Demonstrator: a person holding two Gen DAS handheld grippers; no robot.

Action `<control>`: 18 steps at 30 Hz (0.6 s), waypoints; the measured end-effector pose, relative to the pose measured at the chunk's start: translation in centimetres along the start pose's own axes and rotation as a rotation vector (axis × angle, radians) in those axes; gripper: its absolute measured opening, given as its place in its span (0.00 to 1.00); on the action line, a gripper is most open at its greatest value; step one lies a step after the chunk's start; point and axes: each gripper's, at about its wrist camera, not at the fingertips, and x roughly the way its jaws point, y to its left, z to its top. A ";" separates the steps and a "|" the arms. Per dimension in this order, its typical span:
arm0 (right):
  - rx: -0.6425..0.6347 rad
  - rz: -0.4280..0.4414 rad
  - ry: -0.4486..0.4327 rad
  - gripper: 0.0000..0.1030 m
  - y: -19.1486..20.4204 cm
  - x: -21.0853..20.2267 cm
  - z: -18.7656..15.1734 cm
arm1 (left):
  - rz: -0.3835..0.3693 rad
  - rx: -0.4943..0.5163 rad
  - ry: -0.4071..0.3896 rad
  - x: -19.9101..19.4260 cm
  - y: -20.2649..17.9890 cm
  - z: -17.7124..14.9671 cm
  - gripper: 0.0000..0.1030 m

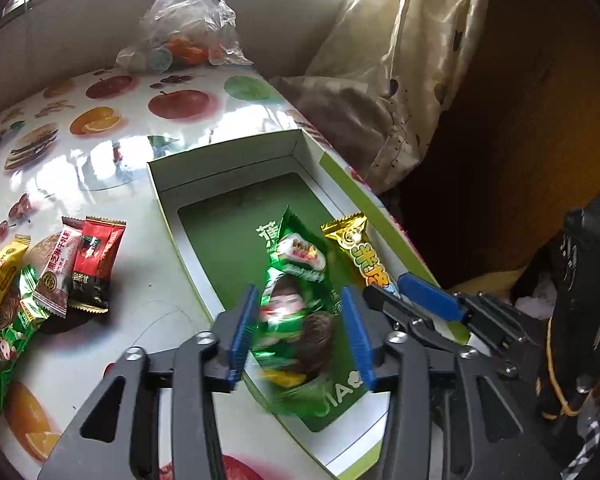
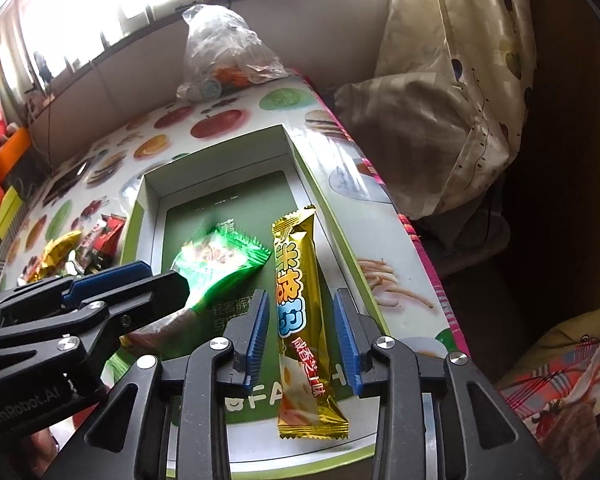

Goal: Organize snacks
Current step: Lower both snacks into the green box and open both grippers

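Snacks, two of them in the box: a green foil packet (image 1: 296,304), crinkly and glare-blurred, w/ a picture of a filled cake on it, and a long gold bar (image 2: 300,320) w/ big orange-blue characters and crimped ends. Green packet sits between the blue pads of my left tool (image 1: 298,330); jaws apart, pads not pressing on it, gap visible on both sides. Gold bar lies lengthwise between the fingers of my right tool (image 2: 302,340), also parted, pads clear of the wrapper. Both tools side by side over the near end of the box, the two snacks just beside each other.

Box (image 1: 162,184) is a shallow open tray, white walls, green floor w/ printed text, lime edge; only those two packets in it. Left of it on the fruit-print table (image 1: 112,140), a loose pile of more wrappers (image 1: 52,276): red, pink-white, yellow, green. At the table's far end, a clear plastic bag (image 2: 224,48) w/ small items inside, can't tell what.
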 end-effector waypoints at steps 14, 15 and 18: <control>-0.003 -0.053 -0.040 0.33 0.1 -1.7 0.1 | 0.009 -0.026 -0.039 -2.8 1.0 -0.7 0.48; 0.004 -0.049 -0.051 0.33 -0.1 -2.0 0.1 | 0.010 -0.028 -0.045 -3.1 1.2 -0.8 0.48; 0.026 -0.038 -0.072 0.33 -0.5 -2.7 0.1 | 0.026 -0.033 -0.068 -4.4 1.8 -1.3 0.48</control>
